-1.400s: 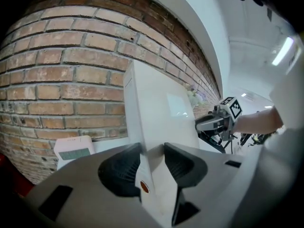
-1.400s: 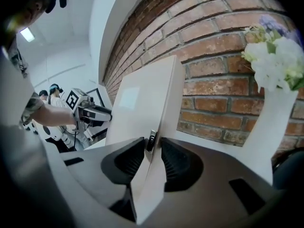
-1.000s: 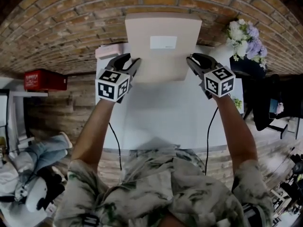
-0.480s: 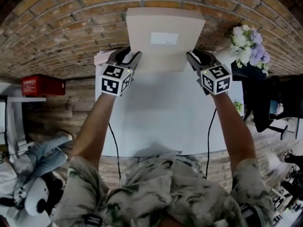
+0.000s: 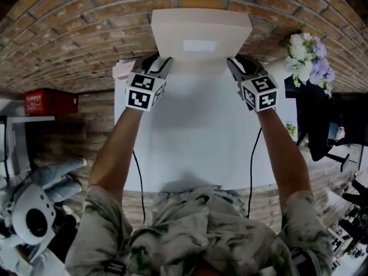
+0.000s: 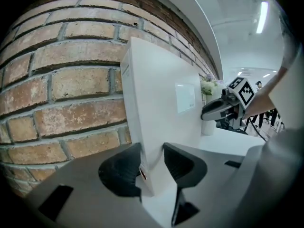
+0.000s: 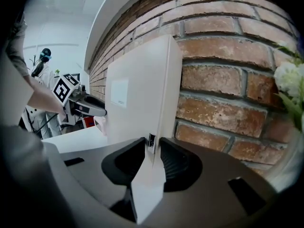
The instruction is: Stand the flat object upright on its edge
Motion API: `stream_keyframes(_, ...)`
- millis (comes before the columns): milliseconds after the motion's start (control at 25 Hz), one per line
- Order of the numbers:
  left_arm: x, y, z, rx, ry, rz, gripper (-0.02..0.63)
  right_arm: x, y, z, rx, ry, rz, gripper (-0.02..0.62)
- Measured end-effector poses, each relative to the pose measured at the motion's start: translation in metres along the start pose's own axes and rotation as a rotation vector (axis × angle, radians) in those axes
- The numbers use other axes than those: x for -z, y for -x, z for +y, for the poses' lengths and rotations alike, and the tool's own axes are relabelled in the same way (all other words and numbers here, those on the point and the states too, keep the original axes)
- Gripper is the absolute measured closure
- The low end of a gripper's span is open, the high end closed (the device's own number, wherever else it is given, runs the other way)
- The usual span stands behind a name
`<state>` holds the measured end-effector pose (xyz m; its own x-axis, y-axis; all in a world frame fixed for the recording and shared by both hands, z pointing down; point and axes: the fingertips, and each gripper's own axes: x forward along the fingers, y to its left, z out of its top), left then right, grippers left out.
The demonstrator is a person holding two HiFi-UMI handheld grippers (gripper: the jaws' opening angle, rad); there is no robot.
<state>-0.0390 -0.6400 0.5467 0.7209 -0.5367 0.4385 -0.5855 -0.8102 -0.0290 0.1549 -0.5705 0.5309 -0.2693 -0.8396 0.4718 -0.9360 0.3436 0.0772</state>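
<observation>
Bright even light, seemingly from a ceiling strip (image 6: 262,17); fisheye bending, dark corners.

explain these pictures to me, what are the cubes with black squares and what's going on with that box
No robot here: a person holds a hand tool in each hand, the left gripper and the right gripper. The cubes with square markers are part of those tools. The head view comes from a camera on the person's head, looking down at a white table. The other two come from cameras riding on each gripper, looking along its jaws. Each gripper is clamped on one side edge of a pale flat box, which stands upright near a brick wall. Flowers sit at the right.
</observation>
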Motion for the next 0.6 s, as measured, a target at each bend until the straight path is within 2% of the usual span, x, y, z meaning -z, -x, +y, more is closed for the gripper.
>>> stream_keyframes(600, 0.005, -0.014, 0.013, -0.019, -0.018, -0.001, 0.437, 0.005, -0.019, -0.007, 0.031, -0.003, -0.003, 0.474)
